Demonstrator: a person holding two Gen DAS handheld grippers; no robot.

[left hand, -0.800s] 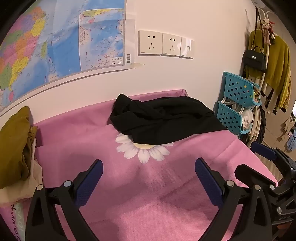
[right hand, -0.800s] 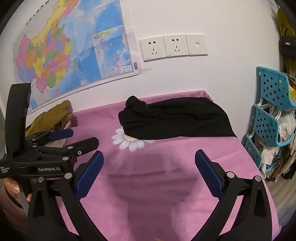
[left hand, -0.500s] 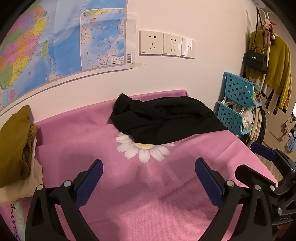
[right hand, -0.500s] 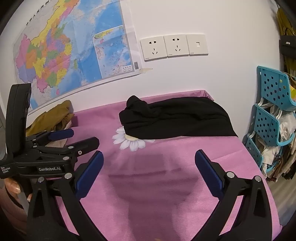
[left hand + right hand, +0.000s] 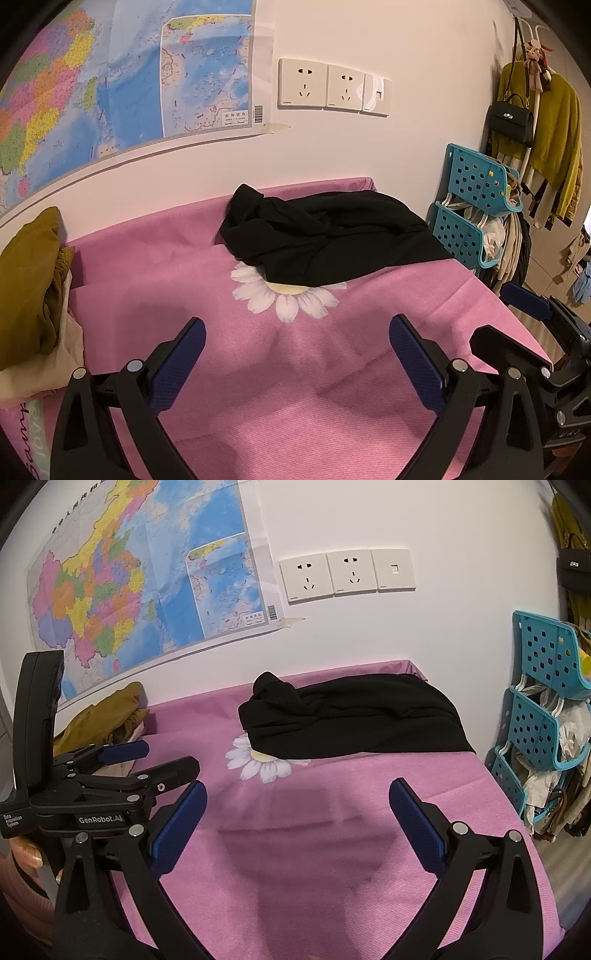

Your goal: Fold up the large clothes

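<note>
Pink cloth (image 5: 295, 387) with a daisy print covers the counter under your left gripper (image 5: 297, 341) and right gripper (image 5: 297, 803); both jaws are spread wide and hold nothing. Farther back, the crumpled black garment (image 5: 325, 240) lies by the wall, partly covering the daisy (image 5: 284, 295), below the map (image 5: 147, 590).

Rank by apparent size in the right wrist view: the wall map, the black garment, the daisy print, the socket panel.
1. wall map
2. black garment
3. socket panel
4. daisy print, partly hidden under the garment, so its rank against the panel is unsure.
</note>
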